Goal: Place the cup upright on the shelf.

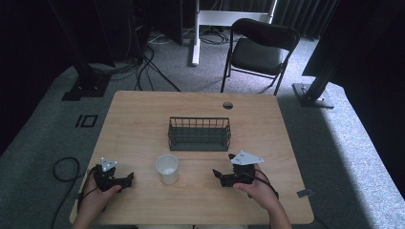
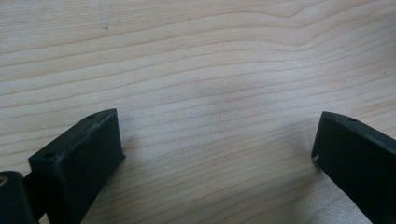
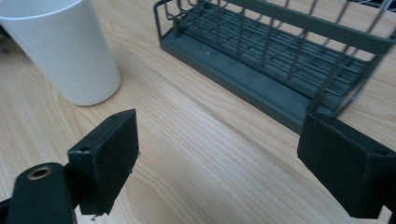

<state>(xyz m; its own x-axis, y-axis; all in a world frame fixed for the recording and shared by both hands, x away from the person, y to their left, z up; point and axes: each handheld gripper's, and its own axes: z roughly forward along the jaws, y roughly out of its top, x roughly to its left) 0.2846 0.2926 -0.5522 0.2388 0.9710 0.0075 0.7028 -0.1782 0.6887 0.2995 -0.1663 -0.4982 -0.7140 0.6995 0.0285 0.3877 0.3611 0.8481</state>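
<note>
High view, plain white cup [image 1: 167, 169] without lettering between left tongs [image 1: 128, 180] and right tongs [image 1: 217, 174], both spread wide, empty.

One white cup [image 1: 167, 168] stood between the two grippers, left gripper [image 1: 125, 181] and right gripper [image 1: 218, 175]. One wire basket [image 1: 199, 134] sat beyond them. One folding chair [image 1: 258, 49] stood farther off.

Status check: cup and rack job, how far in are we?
Nothing looks done yet. The white cup stands upright on the table, in front of the wire rack and apart from it; the rack looks empty. In hand: nothing. The left gripper and right gripper sit either side of the cup, jaws open over bare wood. Gripping and moving the cup, probably to the rack, is left.
</note>
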